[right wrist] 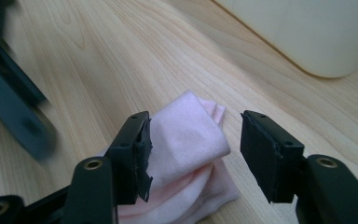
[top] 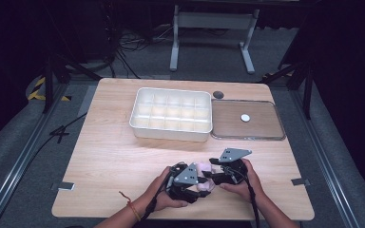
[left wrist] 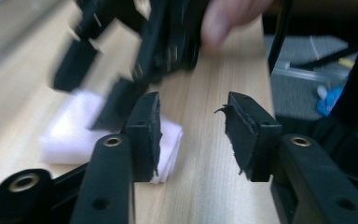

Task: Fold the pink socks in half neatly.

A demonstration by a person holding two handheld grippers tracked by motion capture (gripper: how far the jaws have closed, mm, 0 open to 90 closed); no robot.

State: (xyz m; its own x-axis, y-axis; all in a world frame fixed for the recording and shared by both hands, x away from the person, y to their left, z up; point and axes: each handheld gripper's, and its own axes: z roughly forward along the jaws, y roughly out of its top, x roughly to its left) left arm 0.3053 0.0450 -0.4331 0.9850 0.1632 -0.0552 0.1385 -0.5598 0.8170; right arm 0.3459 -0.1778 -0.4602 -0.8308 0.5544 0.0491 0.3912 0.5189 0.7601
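Right tool (right wrist: 193, 154) is held spread around the pink folded cloth (right wrist: 186, 140) at the worktop's (top: 109, 152) near edge; left tool (left wrist: 191, 135) is spread too, just beside it. Both layers should probably be pinched together so nothing unfolds.

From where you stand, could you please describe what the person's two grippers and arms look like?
Both the left gripper and the right gripper are black, each topped by a grey three-cornered plate and trailing a black cable. Their jaws end in black rectangular pads, ragged at the edges, on arms with brass-ringed holes. The forearms are bare; a red cord bracelet circles the left wrist.
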